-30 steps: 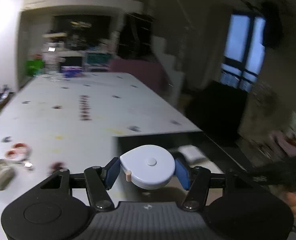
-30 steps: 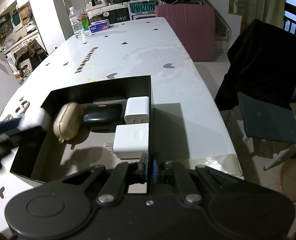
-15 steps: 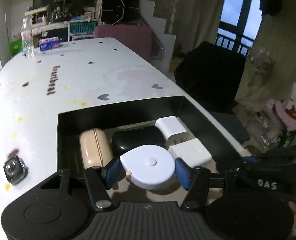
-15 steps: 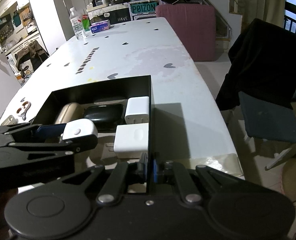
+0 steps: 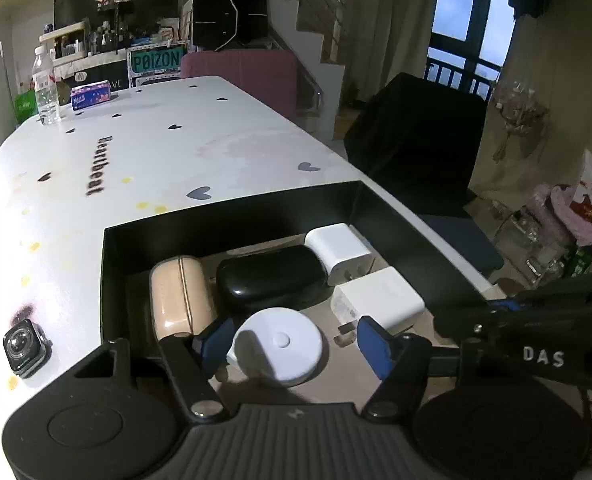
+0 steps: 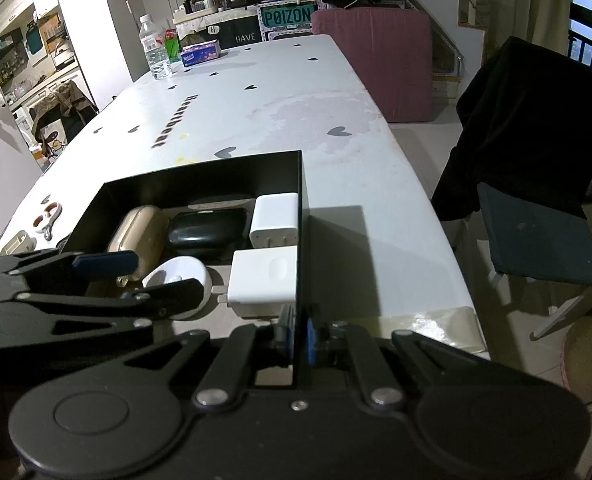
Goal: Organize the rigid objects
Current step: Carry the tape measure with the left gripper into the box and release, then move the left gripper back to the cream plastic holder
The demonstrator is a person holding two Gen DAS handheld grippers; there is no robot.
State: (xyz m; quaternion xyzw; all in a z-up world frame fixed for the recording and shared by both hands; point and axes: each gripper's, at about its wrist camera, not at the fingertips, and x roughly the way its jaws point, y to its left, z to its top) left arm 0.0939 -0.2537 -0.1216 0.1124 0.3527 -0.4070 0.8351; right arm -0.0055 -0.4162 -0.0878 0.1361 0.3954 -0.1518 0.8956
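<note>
left gripper [image 5: 292,340] hangs over the near end of a black box [image 5: 232,216] on a white table [image 5: 184,148], its jaws opening around a round white tape [image 5: 280,344] that lies on the box floor between the blue pads [image 5: 373,346]; the right pad stands clear of the tape, the left pad is close to its edge and contact there cannot be told. in the left wrist view the tape sits at 6 o'clock in the box, a beige case [image 5: 180,296] at 9 o'clock of it, a black case [image 5: 272,276] at 12 o'clock, and two white chargers [image 5: 375,300] at 1 to 2 o'clock against the right wall. right gripper [image 6: 297,338] is clamped tight on the near right wall of the box, the thin black wall pinched between its pads. in the right wrist view the left gripper [image 6: 132,276] comes in from 9 o'clock, with the tape [image 6: 180,280] partly hidden behind its lower finger, touching or just beside the beige case [image 6: 138,236]. outside the box, at 9 o'clock on the table, lie a small square watch [image 5: 24,346] and, further out, scissors [image 6: 48,216]. a bottle [image 6: 154,54] and a tissue pack [image 6: 200,53] stand at the far end, at 11 o'clock, and a dark chair [image 6: 535,216] stands at 3 o'clock beside the table
</note>
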